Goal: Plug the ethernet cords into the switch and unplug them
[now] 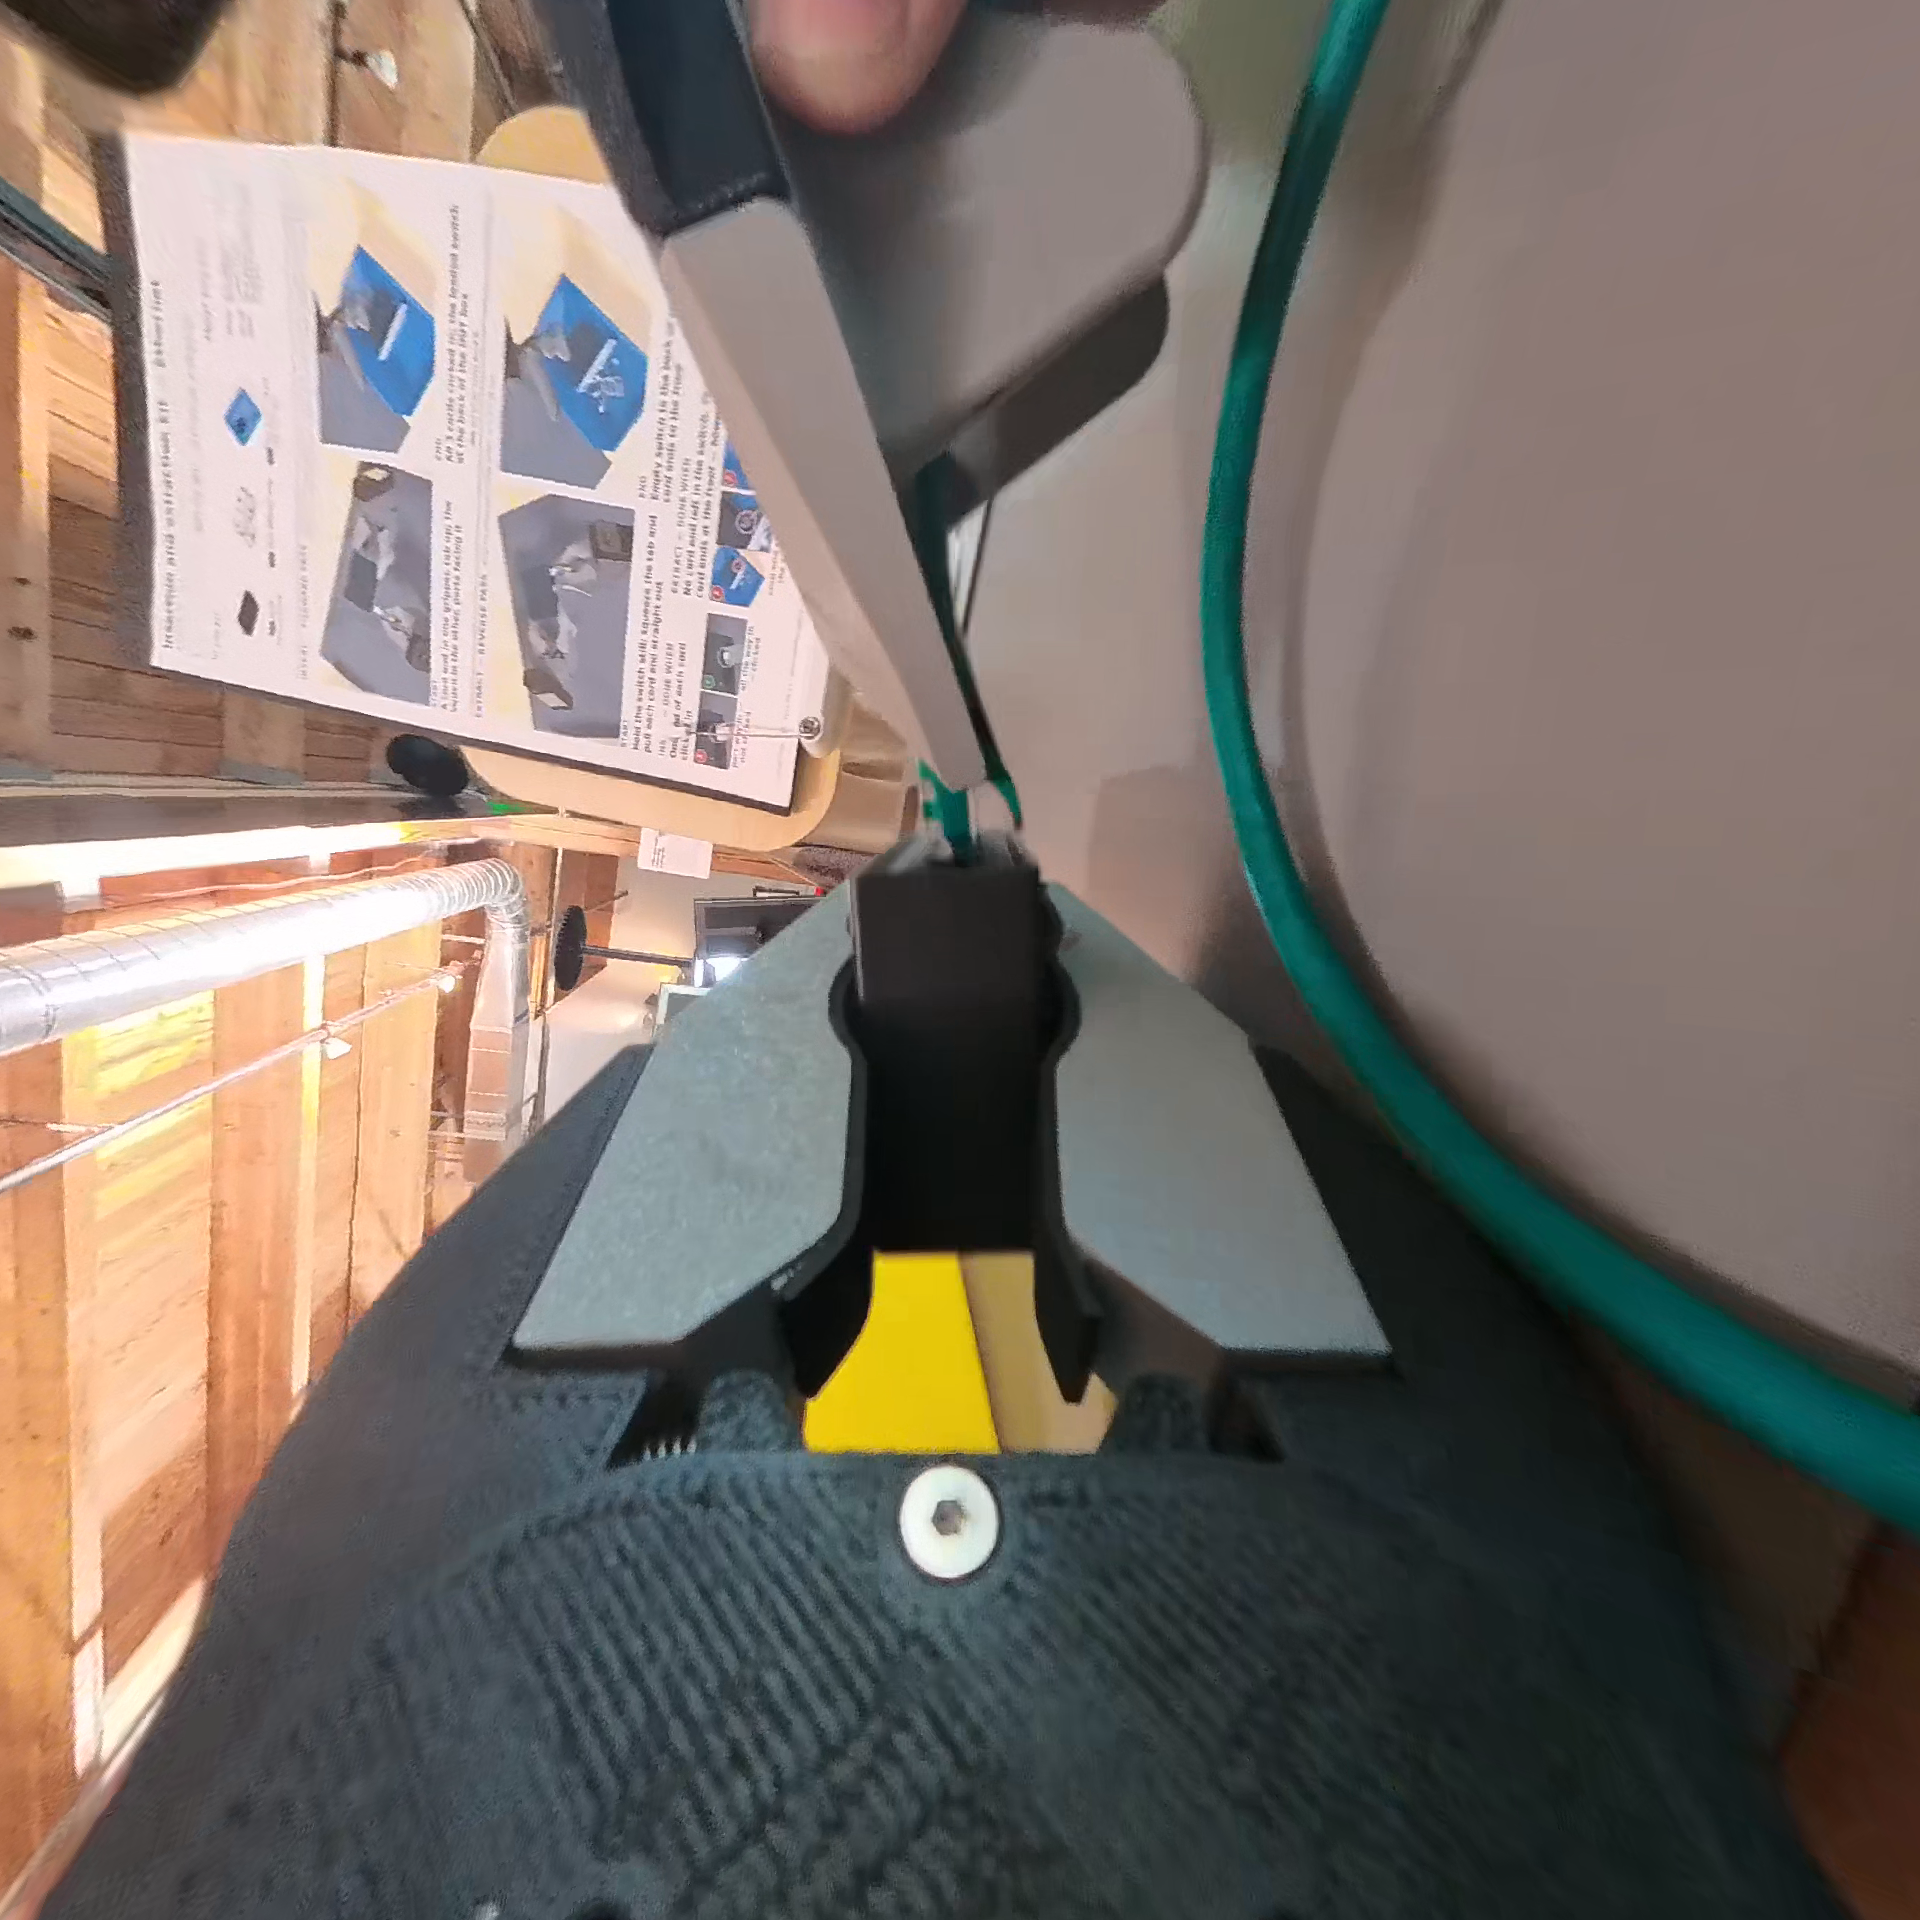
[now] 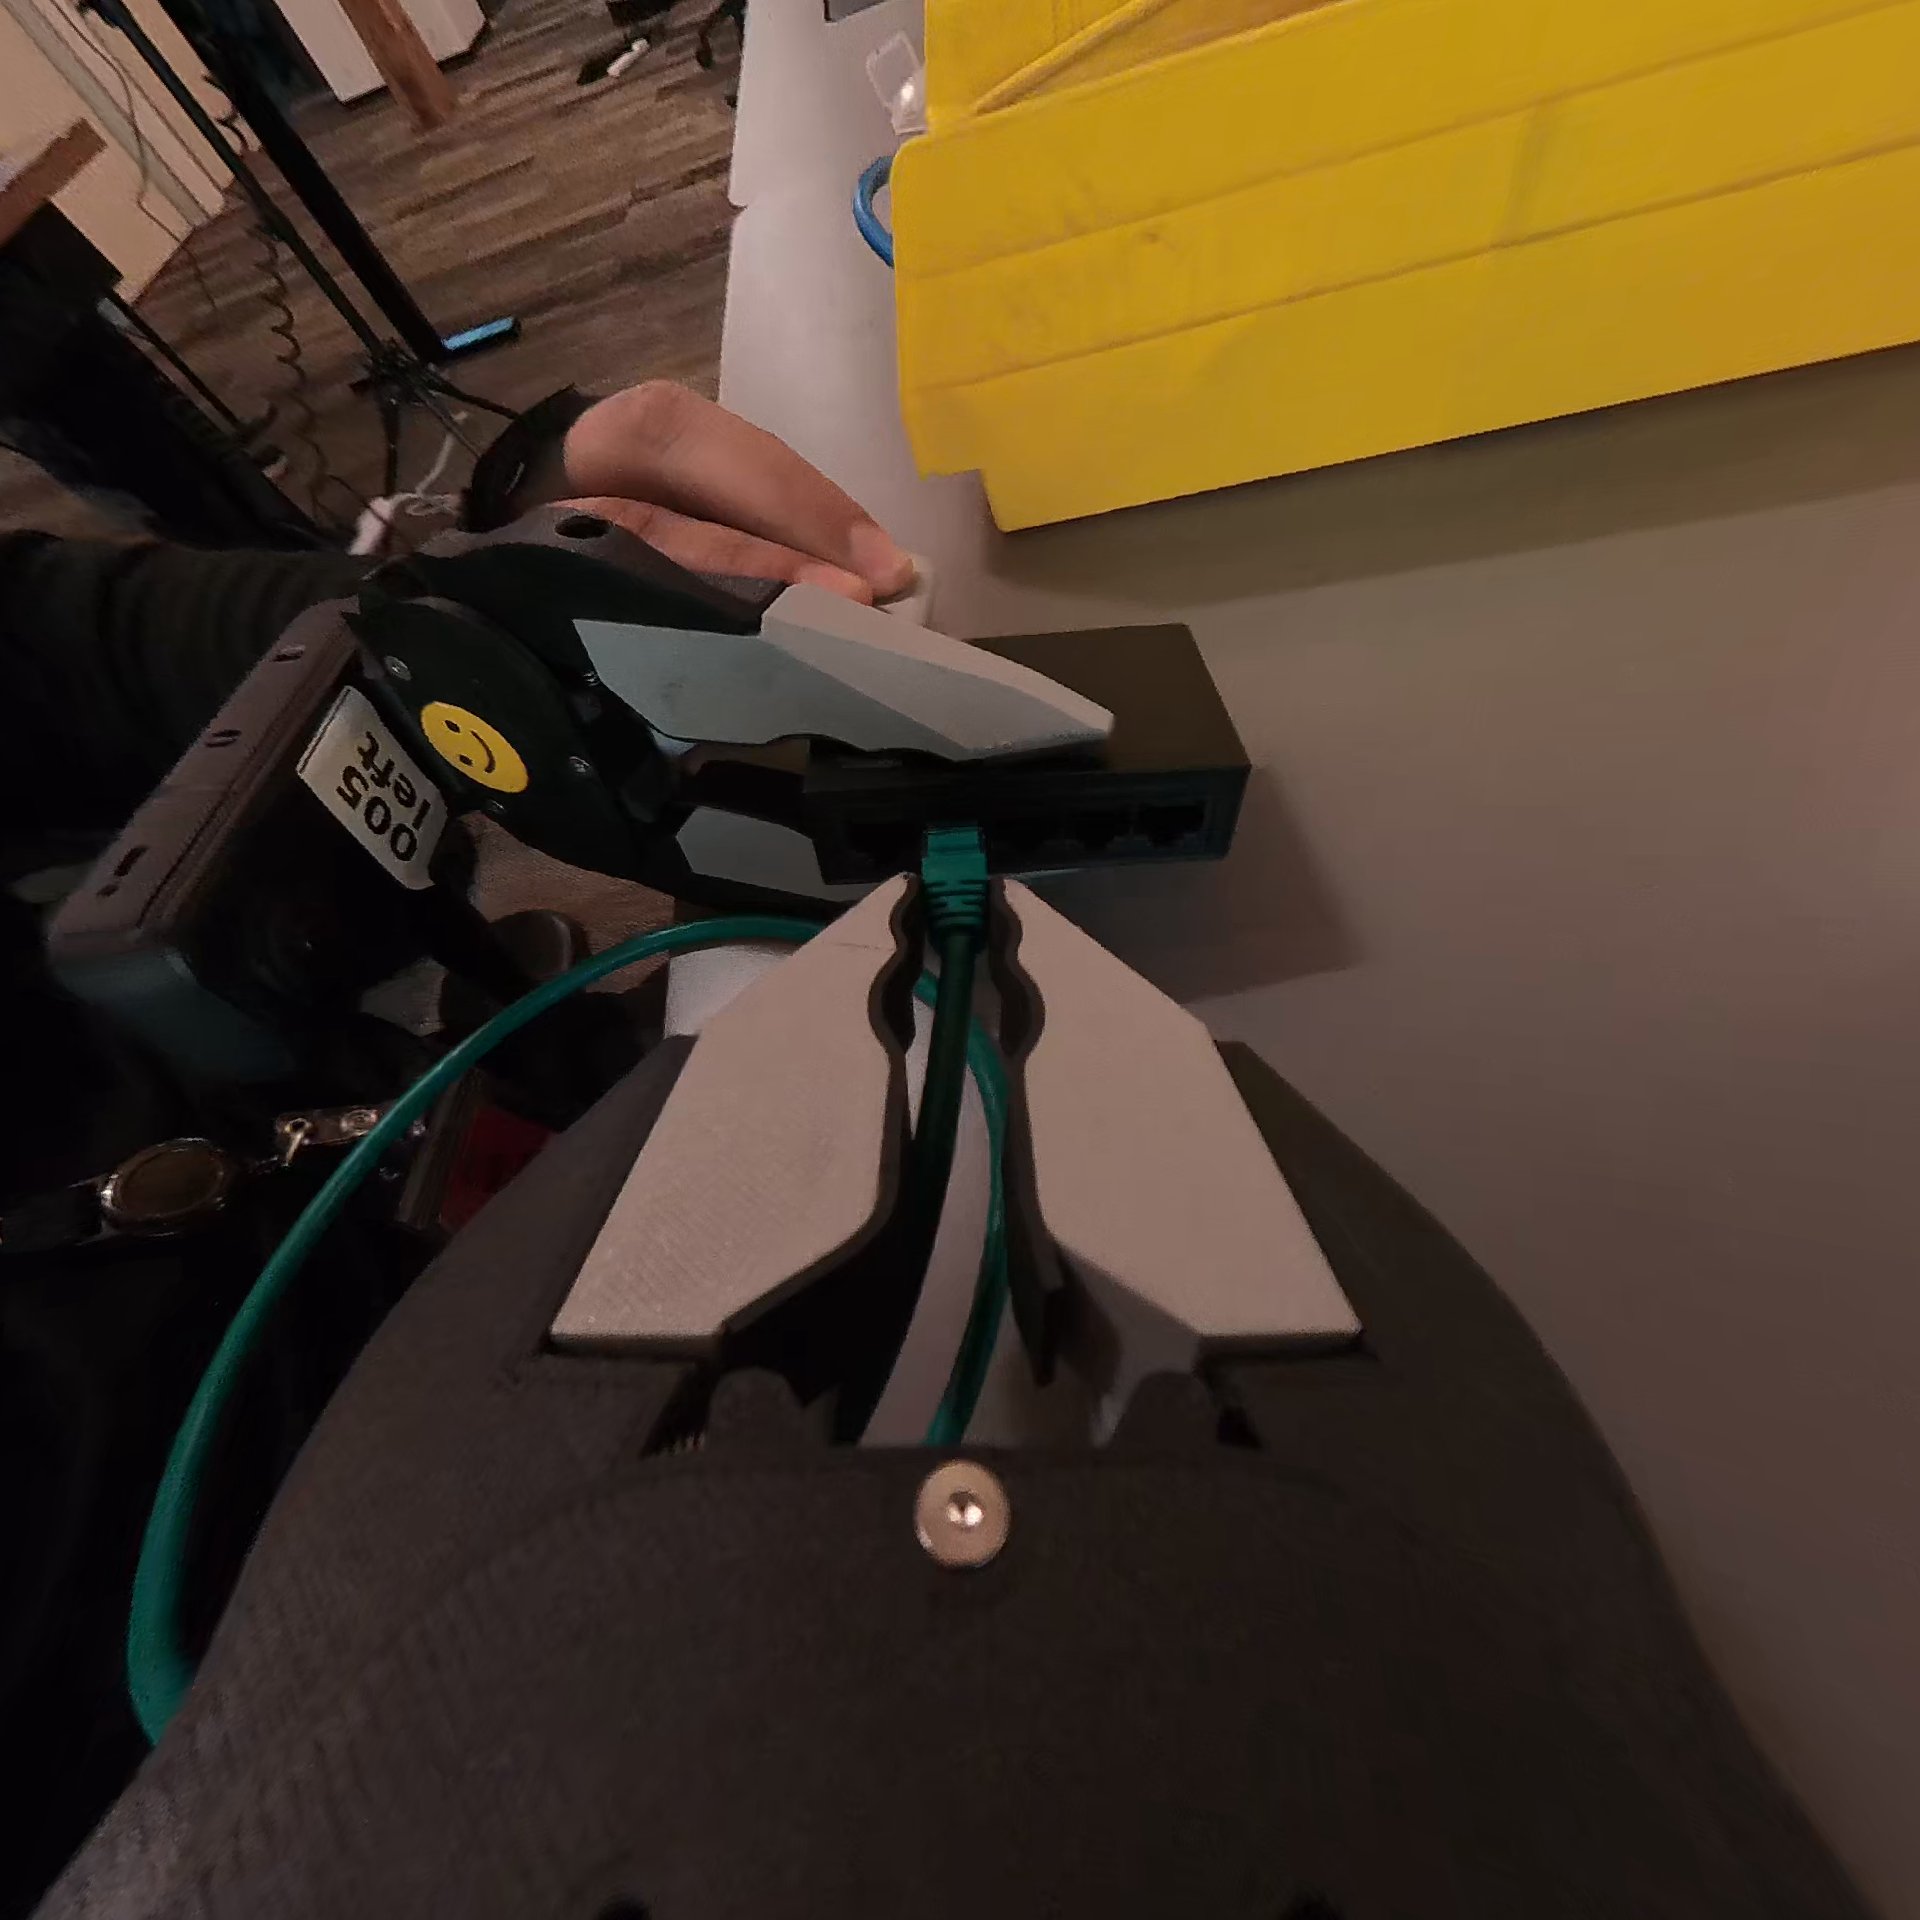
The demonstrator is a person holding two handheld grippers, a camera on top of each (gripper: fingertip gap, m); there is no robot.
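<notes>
Switch: one green cord at a port, three ports empty

The switch (image 2: 1091,748), a small black box, sits on the grey surface (image 2: 1558,1039) just in front of a yellow bin (image 2: 1403,260). The left gripper (image 2: 997,769) grips it from the side, its fingers pinching the housing top and bottom; in the left wrist view the black body fills the gap between those fingers.

The green ethernet cord (image 2: 951,904) has its plug at the second port from the left, the boot projecting outward. The right gripper (image 2: 951,914) straddles the cord just behind the boot, its fingers drawn close on either side. I cannot tell whether they are actually pinching it. The rest of the cord loops off to the left.

Judgement: whether the plug is fully seated cannot be confirmed. The remaining three ports show empty, so most of the plugging and all final unplugging appear outstanding. A blue cord (image 2: 871,218) lies beside the bin
</notes>
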